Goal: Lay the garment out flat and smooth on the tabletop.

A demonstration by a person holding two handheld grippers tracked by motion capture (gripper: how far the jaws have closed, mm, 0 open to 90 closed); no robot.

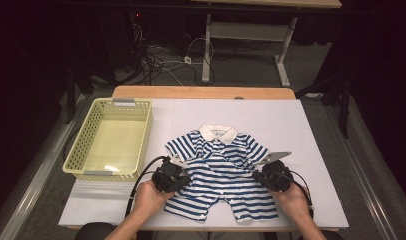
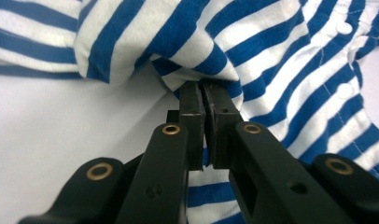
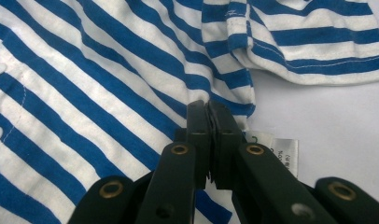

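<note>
Garment: blue-and-white striped baby romper lies flat, front up, collar away from you, on the white table; nothing folded yet.
Left gripper: your left gripper has its jaws pressed together on the romper's side edge just under the left sleeve, cloth bunched up around the tips.
Right gripper: your right gripper is clamped the same way on the opposite side seam under the right sleeve, just above the care label.
Hands: your left hand and right hand sit low at the near edge, either side of the romper.
Basket: yellow basket stands well apart at the left, nothing in it.
Done: both side grips look secured.
Left: judging from this, you're at the start; the lift or fold comes next, then likely the move to the basket.
Risk: thin pinch of cloth could slip if you pull unevenly.
</note>
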